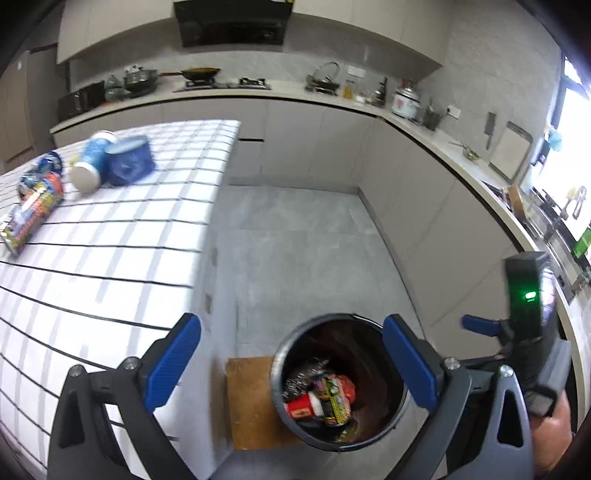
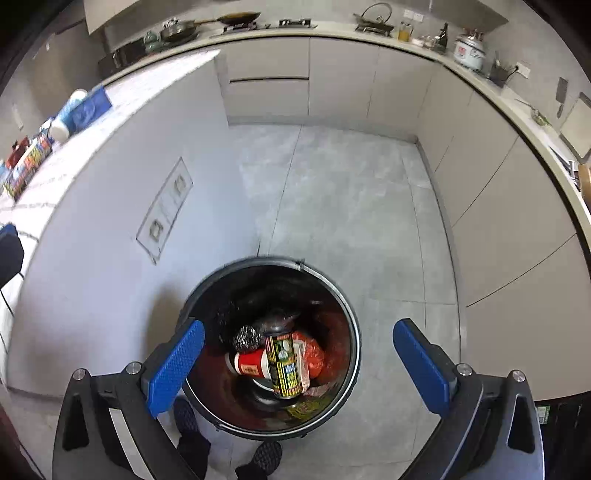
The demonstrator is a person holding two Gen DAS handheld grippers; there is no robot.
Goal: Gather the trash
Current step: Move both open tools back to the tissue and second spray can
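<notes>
Grey tiled floor [image 2: 343, 206], beige L-shaped cabinets [image 1: 317, 144], bright window [image 1: 570, 155], range hood [image 1: 232, 22].

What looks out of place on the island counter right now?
Leftover trash: a blue-and-white cup tipped on its side against a blue tub, and a colourful can lying flat near the edge. The bin holds the rest.

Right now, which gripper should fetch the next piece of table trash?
Left. The left gripper is open and empty at the checked table's edge, facing the blue-white cup. The right gripper, also open, hovers over the trash bin.
</notes>
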